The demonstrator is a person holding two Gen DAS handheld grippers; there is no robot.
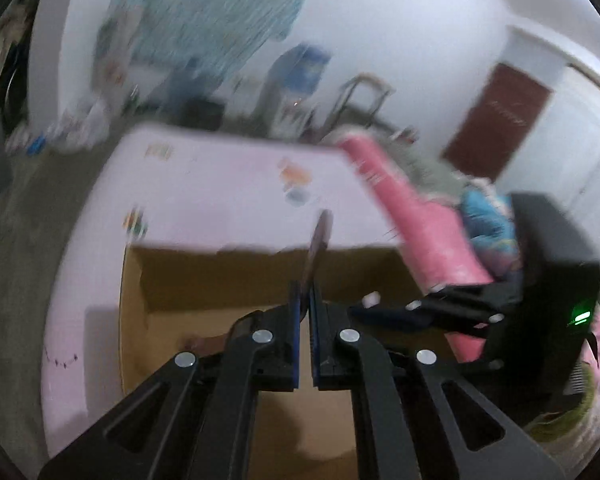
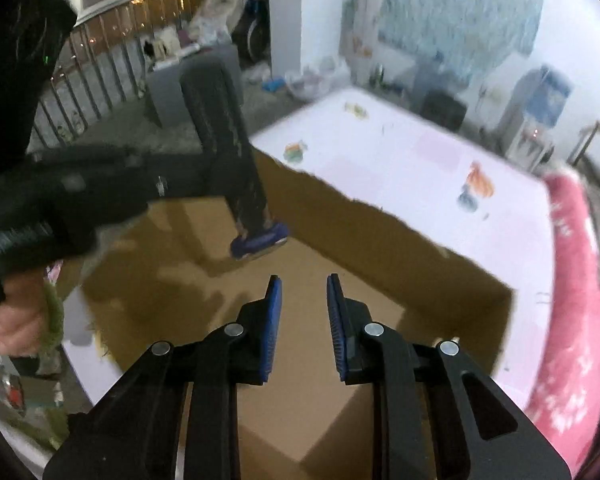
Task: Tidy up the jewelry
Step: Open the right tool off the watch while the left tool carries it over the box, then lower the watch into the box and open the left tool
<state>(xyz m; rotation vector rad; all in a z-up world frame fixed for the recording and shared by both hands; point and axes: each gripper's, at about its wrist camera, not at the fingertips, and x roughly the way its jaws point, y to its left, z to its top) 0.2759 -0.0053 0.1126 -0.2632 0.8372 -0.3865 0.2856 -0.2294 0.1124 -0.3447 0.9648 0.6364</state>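
left tongs (image 1: 306, 300): clenched on a thin dark flat item (image 1: 318, 244), too blurred to identify, standing up from the tips | right tongs (image 2: 304, 284): released, nothing between blue pads | below both: open brown cardboard box (image 2: 380, 240) | box rests on white tabletop (image 2: 400, 152) | pink fabric (image 2: 572, 280) alongside

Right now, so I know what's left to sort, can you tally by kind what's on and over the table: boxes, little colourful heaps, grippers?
Cardboard box: 1
Small colourful heaps on the table, too blurred to identify: 3
Grippers, left gripper and right gripper: 2
Total: 6
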